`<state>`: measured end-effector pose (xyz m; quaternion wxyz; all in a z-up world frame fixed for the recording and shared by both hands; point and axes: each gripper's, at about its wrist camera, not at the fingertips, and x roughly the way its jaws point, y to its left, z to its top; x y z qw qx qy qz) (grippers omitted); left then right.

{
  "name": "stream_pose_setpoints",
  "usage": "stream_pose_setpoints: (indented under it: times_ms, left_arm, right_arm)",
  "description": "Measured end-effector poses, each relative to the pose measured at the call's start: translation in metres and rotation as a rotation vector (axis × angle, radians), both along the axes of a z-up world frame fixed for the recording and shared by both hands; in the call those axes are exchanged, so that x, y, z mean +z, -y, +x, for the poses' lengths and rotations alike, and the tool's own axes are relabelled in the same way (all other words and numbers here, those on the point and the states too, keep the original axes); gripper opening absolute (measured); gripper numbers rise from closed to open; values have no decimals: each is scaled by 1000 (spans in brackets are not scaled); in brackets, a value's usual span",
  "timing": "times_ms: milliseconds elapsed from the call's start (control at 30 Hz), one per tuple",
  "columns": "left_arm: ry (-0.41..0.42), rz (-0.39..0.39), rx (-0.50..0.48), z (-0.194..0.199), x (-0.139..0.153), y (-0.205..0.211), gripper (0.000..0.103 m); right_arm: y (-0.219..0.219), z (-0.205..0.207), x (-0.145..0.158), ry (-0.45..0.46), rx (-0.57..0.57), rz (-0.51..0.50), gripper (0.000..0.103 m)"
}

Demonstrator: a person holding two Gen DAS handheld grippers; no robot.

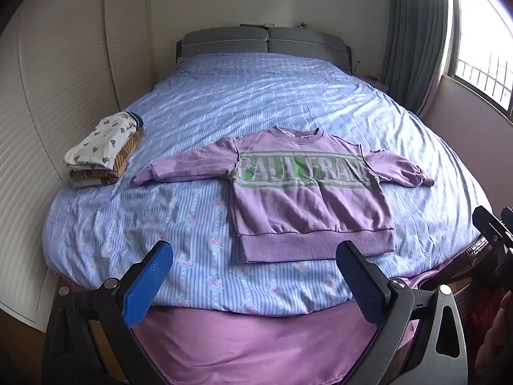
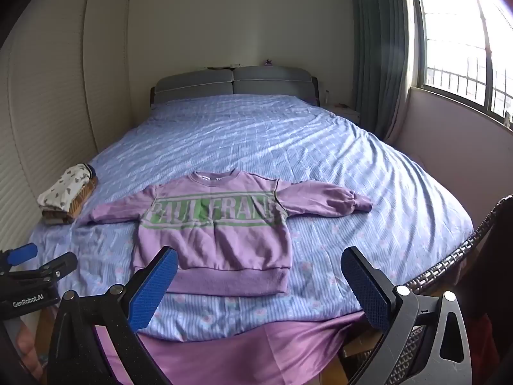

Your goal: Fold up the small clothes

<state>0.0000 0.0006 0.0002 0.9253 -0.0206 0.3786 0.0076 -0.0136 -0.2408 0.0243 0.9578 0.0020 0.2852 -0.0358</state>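
Our left gripper (image 1: 253, 284) and right gripper (image 2: 259, 287) gape wide, empty, above the bed (image 1: 224, 102); beyond, a lilac sweatshirt (image 1: 307, 192) lies flat, sleeves spread.

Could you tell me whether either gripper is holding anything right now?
Nothing is held: the left gripper and the right gripper are open, short of the sweatshirt.
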Motion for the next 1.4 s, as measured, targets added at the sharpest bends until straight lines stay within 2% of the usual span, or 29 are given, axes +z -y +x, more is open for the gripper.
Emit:
stream_pose_setpoints:
  times_ms: [500, 1400]
  left_arm:
    - [21, 25, -17, -4, 3, 3, 103]
    - [28, 23, -17, -5, 6, 4, 103]
  right_arm:
    - [0, 1, -2, -5, -6, 10, 103]
    - [2, -2, 3, 6, -10, 8, 103]
